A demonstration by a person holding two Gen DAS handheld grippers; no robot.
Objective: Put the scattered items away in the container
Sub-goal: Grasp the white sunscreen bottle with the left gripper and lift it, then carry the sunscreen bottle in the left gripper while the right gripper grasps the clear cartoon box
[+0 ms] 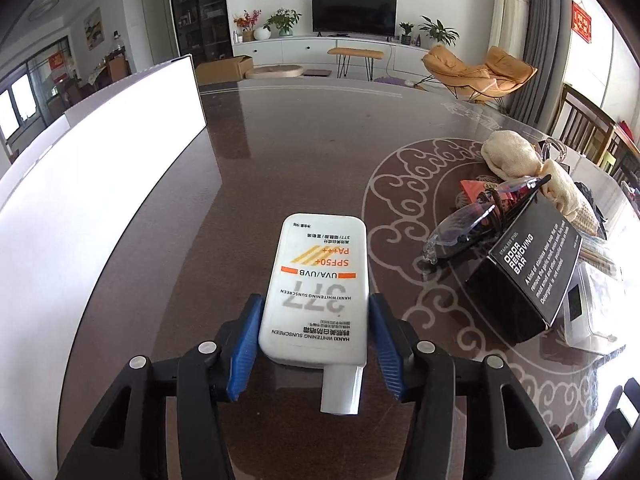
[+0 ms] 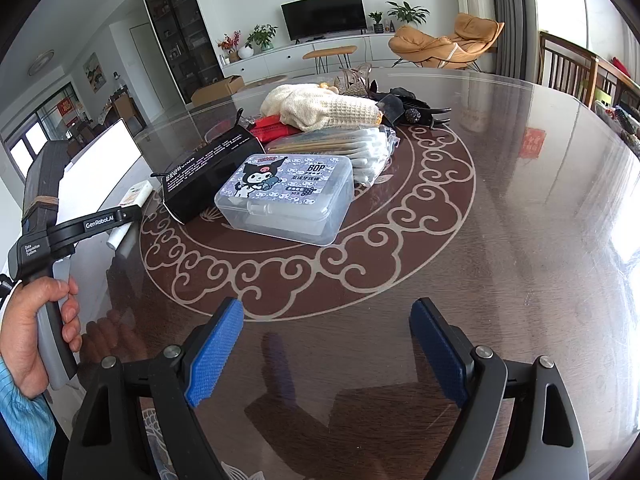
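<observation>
My left gripper (image 1: 314, 336) is shut on a white sunscreen bottle (image 1: 316, 288), its blue pads against both sides, cap toward the camera, just above the dark table. The white container (image 1: 100, 184) stands to its left. The bottle also shows in the right wrist view (image 2: 136, 196), beside the container (image 2: 100, 160). My right gripper (image 2: 326, 344) is open and empty over the table, in front of the pile: a black Odor Removing Bar box (image 2: 208, 172), a clear Kuromi floss box (image 2: 288, 196), a bag of cotton swabs (image 2: 344, 146), cream gloves (image 2: 320, 110), a red packet (image 2: 272, 126), black hair clips (image 2: 412, 110). Glasses (image 1: 472, 220) lean on the black box (image 1: 532, 264).
The glass-topped table (image 2: 500, 220) has a round scroll pattern under the pile. Wooden chairs (image 2: 572, 68) stand at the far right edge. The person's hand (image 2: 36, 328) holds the left gripper's handle at the left of the right wrist view.
</observation>
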